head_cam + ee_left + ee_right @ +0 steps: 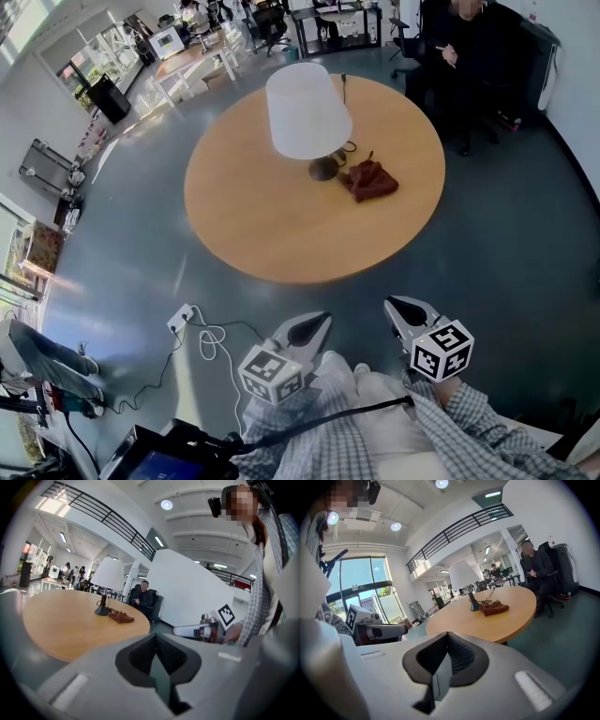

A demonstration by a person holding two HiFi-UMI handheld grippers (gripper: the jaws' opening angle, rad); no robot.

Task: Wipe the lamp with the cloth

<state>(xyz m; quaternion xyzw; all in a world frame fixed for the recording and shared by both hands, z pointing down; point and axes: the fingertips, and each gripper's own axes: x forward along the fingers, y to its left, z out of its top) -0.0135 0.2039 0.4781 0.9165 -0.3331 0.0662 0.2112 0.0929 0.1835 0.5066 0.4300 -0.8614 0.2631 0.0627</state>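
A lamp point(307, 111) with a white shade and dark base stands on the far half of a round wooden table point(281, 225). A crumpled dark red cloth point(368, 178) lies right beside the lamp's base. The left gripper view shows the lamp point(107, 576) and cloth point(121, 617) far off, and so does the right gripper view, with lamp point(465, 576) and cloth point(495, 607). Both grippers hover over the floor, short of the table's near edge: my left gripper point(317, 325) and my right gripper point(397, 307) are shut and hold nothing.
A seated person point(459, 56) in dark clothes is beyond the table at the back right. A white power strip with cables point(183, 319) lies on the floor near left. Desks and equipment point(187, 52) stand further back; grey floor surrounds the table.
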